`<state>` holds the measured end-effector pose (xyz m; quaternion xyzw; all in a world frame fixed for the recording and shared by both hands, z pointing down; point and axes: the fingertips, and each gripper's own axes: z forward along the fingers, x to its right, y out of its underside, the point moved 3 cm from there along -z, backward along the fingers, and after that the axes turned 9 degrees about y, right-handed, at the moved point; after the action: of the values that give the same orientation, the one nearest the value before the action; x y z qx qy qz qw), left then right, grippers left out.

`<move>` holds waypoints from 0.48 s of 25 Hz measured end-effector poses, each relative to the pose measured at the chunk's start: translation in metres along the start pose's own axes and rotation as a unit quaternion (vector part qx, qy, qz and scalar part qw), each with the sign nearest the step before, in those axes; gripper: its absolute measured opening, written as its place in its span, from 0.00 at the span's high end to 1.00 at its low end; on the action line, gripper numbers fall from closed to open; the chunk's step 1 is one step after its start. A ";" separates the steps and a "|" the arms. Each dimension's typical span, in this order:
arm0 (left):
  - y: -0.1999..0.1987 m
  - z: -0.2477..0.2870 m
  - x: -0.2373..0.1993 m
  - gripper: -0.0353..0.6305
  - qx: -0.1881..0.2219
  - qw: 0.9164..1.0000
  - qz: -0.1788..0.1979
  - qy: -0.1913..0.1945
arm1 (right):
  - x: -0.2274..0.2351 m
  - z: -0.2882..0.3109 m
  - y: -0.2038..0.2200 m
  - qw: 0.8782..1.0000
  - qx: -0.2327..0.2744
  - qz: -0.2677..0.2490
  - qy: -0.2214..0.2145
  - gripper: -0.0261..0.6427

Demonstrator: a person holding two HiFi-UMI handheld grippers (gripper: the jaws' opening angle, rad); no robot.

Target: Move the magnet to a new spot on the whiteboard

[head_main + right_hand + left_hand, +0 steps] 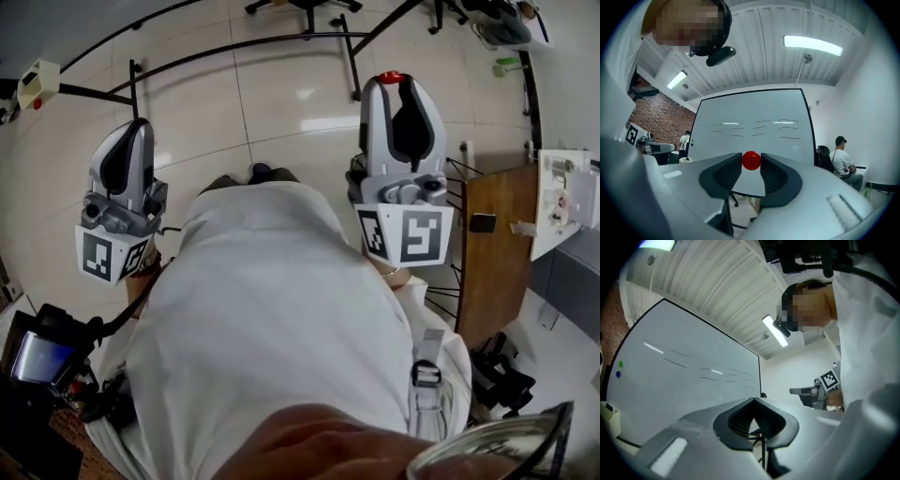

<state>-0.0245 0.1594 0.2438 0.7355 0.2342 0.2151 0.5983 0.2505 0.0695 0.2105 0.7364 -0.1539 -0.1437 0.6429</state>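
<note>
A round red magnet [751, 160] is pinched between the tips of my right gripper [751, 161], which is shut on it. In the head view the magnet [391, 77] shows as a red spot at the top of the right gripper [396, 80], held out over the floor. The whiteboard [752, 140] stands some way ahead, with short dark pen strokes across it. My left gripper [753, 401] is shut with nothing in it; its tips meet. The whiteboard [679, 380] fills the left of its view, with a green magnet [620, 363] and a blue magnet [618, 374] near its left edge.
A seated person [843, 161] is to the right of the whiteboard, another person [684, 140] at its left by a brick wall. A wooden desk [497, 244] stands at my right. Black stand legs [281, 42] cross the tiled floor ahead.
</note>
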 end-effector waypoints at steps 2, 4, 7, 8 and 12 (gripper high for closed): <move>-0.007 0.013 0.013 0.96 0.006 1.000 0.006 0.017 | 0.013 -0.012 -0.008 1.000 0.005 0.002 0.011 0.78; -0.001 0.034 0.023 0.96 0.006 0.999 0.010 0.041 | 0.032 -0.016 -0.004 1.000 0.006 0.000 0.024 0.78; 0.007 0.034 0.029 0.96 0.013 0.998 0.013 0.054 | 0.031 -0.018 0.003 0.999 0.007 -0.001 0.032 0.78; 0.006 0.023 0.031 0.96 0.015 0.998 0.013 0.052 | 0.022 -0.021 0.001 1.000 0.009 0.003 0.030 0.78; -0.001 -0.026 0.039 0.96 0.014 0.999 -0.004 0.043 | -0.019 -0.035 -0.016 0.999 0.018 0.027 0.011 0.78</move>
<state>-0.0090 0.2035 0.2490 0.7329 0.2658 0.2404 0.5783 0.2485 0.1112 0.1999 0.7446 -0.1696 -0.1155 0.6352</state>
